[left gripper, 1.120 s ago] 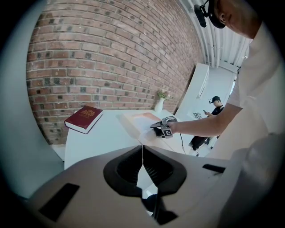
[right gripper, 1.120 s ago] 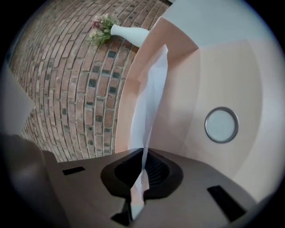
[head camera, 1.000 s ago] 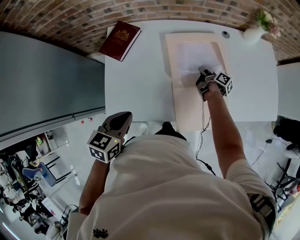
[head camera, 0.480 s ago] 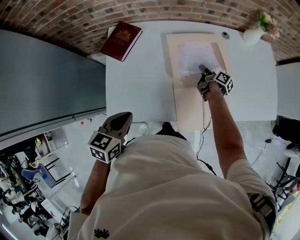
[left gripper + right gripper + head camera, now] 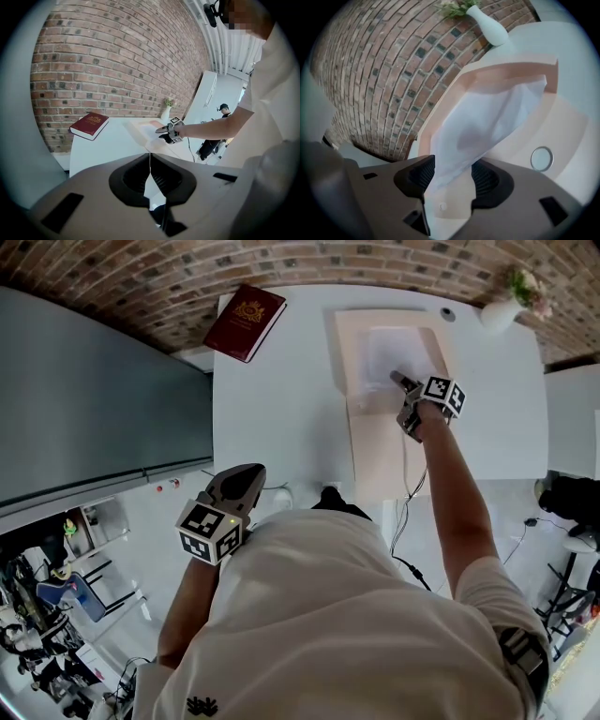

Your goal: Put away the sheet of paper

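A white table (image 5: 281, 399) stands against a brick wall. On its right half lies an open beige folder (image 5: 380, 451), running from the far edge to the near one. A white paper (image 5: 487, 112) lies on the folder's far half, framed by the folder's edges. The paper's near corner reaches back between the jaws of the right gripper (image 5: 451, 180). Those jaws stand wide apart and are opening; the sheet passes through the gap and the pads do not press on it. The right arm is stretched straight forward over the folder, the gripper pointing at the wall. The left gripper (image 5: 150, 164) is held low off the table's near edge with the elbow bent, jaws together on nothing. A red book (image 5: 244, 320) lies at the far left corner and a white vase (image 5: 497, 310) at the far right.
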`<state>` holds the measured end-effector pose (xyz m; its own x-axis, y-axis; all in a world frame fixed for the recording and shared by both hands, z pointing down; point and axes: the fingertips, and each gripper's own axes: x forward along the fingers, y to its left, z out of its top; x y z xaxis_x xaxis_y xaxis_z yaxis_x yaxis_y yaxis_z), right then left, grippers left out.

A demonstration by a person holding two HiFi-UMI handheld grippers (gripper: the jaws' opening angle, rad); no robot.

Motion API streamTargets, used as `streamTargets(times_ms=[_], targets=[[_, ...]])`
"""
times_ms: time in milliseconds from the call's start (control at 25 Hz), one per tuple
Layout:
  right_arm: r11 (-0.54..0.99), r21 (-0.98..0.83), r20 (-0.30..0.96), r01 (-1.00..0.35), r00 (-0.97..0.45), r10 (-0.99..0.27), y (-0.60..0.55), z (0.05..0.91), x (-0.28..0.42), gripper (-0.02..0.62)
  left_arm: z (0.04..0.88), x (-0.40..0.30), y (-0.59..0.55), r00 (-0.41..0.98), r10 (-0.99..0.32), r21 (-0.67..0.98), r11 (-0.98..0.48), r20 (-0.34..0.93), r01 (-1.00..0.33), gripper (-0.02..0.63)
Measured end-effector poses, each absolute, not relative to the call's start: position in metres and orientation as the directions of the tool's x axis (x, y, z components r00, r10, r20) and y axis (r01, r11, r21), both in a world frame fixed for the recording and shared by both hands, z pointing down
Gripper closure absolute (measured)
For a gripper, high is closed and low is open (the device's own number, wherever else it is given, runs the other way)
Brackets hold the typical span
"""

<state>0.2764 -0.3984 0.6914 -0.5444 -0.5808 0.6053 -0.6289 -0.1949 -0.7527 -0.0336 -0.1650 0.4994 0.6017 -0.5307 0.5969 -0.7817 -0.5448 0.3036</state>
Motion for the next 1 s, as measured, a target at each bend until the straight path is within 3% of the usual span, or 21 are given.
streamTargets(times_ms=[400,600,1000], targets=[[0.000,-0.560,0.766,-0.828,-0.518,-0.380,-0.382,0.692,0.261,0.340,0.497,-0.059,-0.152,0.604,-0.558,0.321,-0.525,0.569,-0.788,0.581],[0.086,-0.493,0.822,-0.866,-0.496,-0.281,-0.371,0.690,0.255,0.337,0.495,-0.074,-0.145,0.606,-0.566,0.325,-0.523,0.558,-0.788,0.581],[0.074,-0.459,0.827,-0.885,-0.456,-0.329,-0.350,0.673,0.250,0.338,0.492,-0.094,-0.137,0.632,-0.573,0.335,-0.544,0.521,-0.769,0.581]])
